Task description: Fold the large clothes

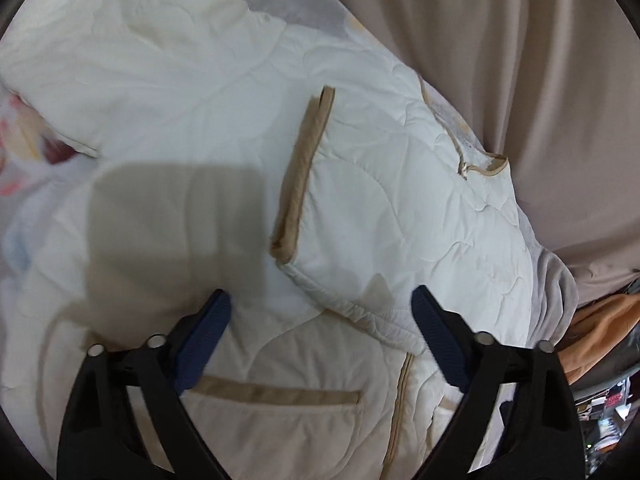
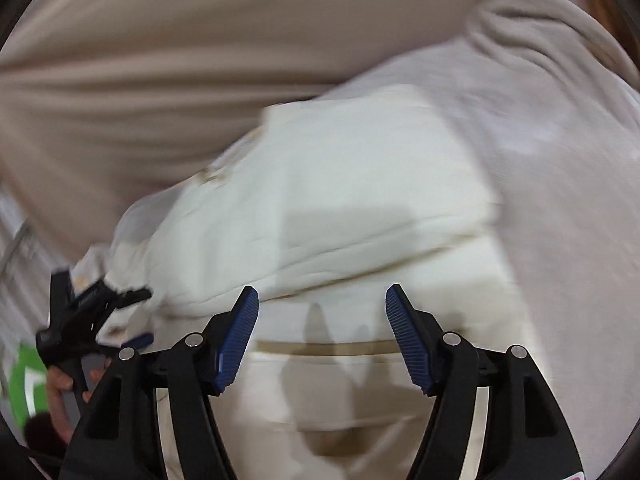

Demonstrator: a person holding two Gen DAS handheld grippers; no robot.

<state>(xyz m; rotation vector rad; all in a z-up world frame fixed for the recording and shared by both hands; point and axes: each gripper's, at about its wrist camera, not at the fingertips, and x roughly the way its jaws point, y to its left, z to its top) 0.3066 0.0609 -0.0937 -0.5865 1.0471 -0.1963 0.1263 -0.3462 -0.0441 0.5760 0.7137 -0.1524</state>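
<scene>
Quilted cream jacket (image 1: 360,184) partly folded

left tool (image 1: 320,304) – jaws apart, empty | right tool (image 2: 322,300) – same

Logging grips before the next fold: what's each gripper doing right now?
Left gripper: open, nothing held, over the quilted jacket.
Right gripper: open, nothing held, over the same jacket.

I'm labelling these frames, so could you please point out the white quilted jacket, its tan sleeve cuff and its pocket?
white quilted jacket (image 1: 400,208): left wrist view, on the folded-over sleeve panel.
tan sleeve cuff (image 1: 304,172): left wrist view, midway along the tan band.
pocket (image 1: 280,432): left wrist view, on the pocket's face below its tan edge.
</scene>
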